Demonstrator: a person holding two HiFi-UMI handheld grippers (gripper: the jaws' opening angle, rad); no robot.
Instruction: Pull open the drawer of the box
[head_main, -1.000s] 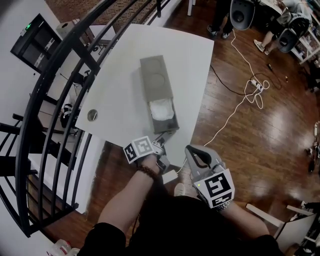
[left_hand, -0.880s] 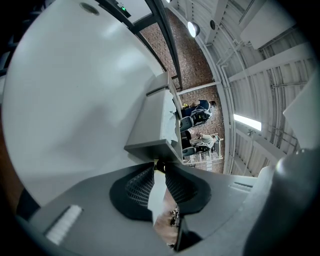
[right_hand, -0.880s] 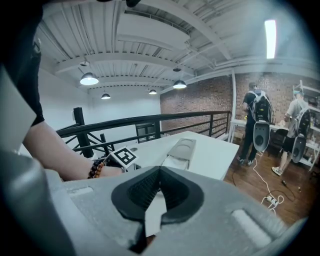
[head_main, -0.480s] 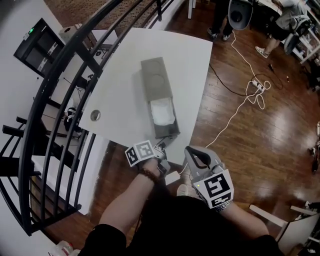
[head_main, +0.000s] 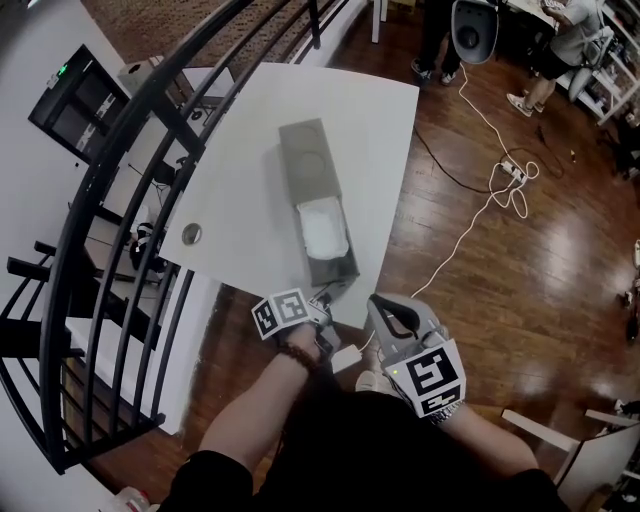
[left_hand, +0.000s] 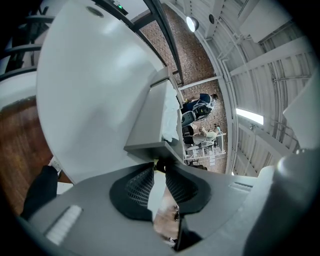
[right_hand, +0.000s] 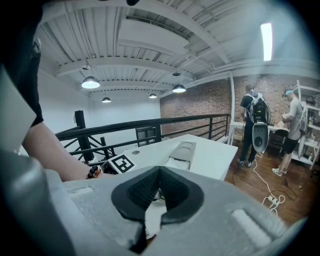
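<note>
The grey box (head_main: 305, 160) lies lengthwise on the white worktop (head_main: 230, 190). Its drawer (head_main: 336, 266) stands pulled out toward the worktop's near edge, with crumpled white material (head_main: 323, 226) inside. The left hand-held gripper (head_main: 322, 293) sits at the drawer's front, its jaws narrowed onto a small dark pull (left_hand: 159, 164) there. The right hand-held gripper (head_main: 380, 302) hangs off the worktop beside it, close to the person's body, its jaws pressed together with nothing between them.
</note>
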